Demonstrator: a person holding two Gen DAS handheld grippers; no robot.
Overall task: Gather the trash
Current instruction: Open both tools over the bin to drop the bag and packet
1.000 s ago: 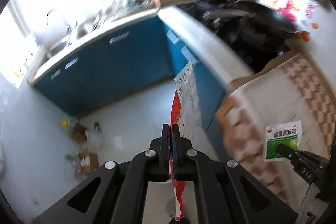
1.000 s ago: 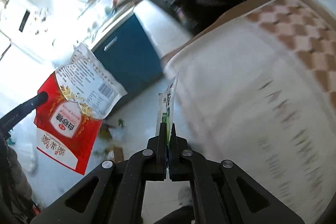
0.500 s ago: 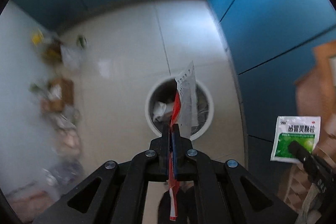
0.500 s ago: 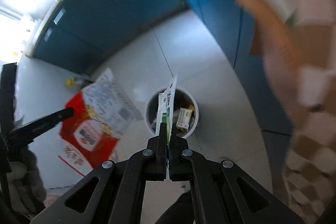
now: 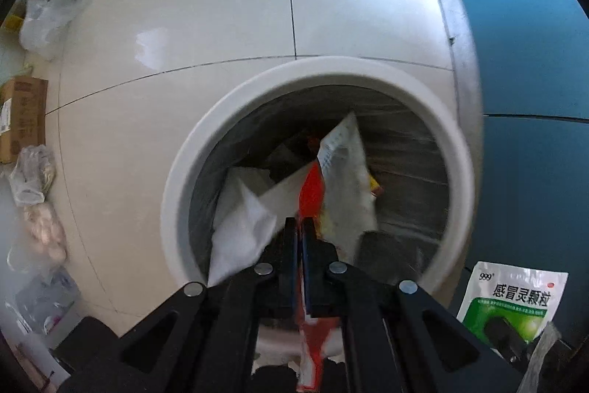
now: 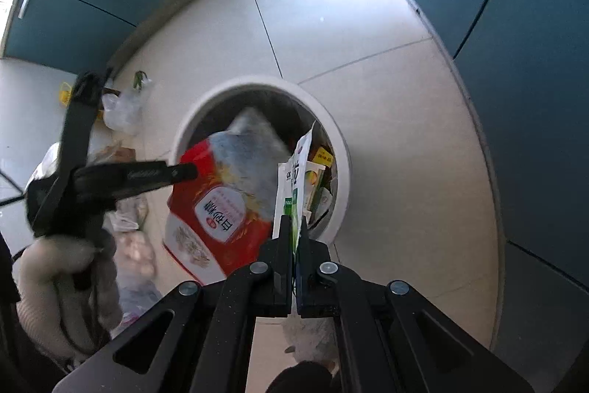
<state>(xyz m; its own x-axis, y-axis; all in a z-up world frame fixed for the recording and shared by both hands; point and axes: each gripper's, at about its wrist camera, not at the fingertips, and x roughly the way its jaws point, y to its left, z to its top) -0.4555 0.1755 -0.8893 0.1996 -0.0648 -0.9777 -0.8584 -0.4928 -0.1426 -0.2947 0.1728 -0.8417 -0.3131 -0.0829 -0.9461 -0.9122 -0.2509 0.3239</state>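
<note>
- Hanging over the bin [image 5: 176, 172], a red-and-white bag [image 6: 217, 209] is pinched in the left gripper [image 5: 302, 227] — its upper part is white with small print, its lower part red with an oval label and grain pictures.
- From the left wrist view the bag shows edge-on: a red strip runs between the closed fingers, and the white top leans right, over the bin's mouth.
- A second packet, the sachet [image 5: 515, 297], is white above and green below, with "999" and dark Chinese characters on its face.
- Right gripper [image 6: 294, 227]: clenched on the sachet, which stands upright between the fingers, seen nearly edge-on in its own camera.
- That sachet's top edge reaches in front of the bin's right inner wall in the right wrist view; in the left wrist view it sits at the lower right, beside the bin and in front of the blue cabinets [image 5: 533, 98].
- Left gripper: clamped shut on the red bag, held by a hand in a pale knit glove [image 6: 48, 267] at the left of the right wrist view.
- The bin is round with a broad white rim and a clear liner; it stands on pale floor tiles [image 5: 221, 6] near the cabinets.
- Inside it lie crumpled white paper [image 5: 243, 209], a yellow packet [image 6: 322, 155] and other wrappers.
- Far left, along the wall — plastic bags [image 5: 48, 17], a cardboard box [image 5: 22, 120] and other clutter.
</note>
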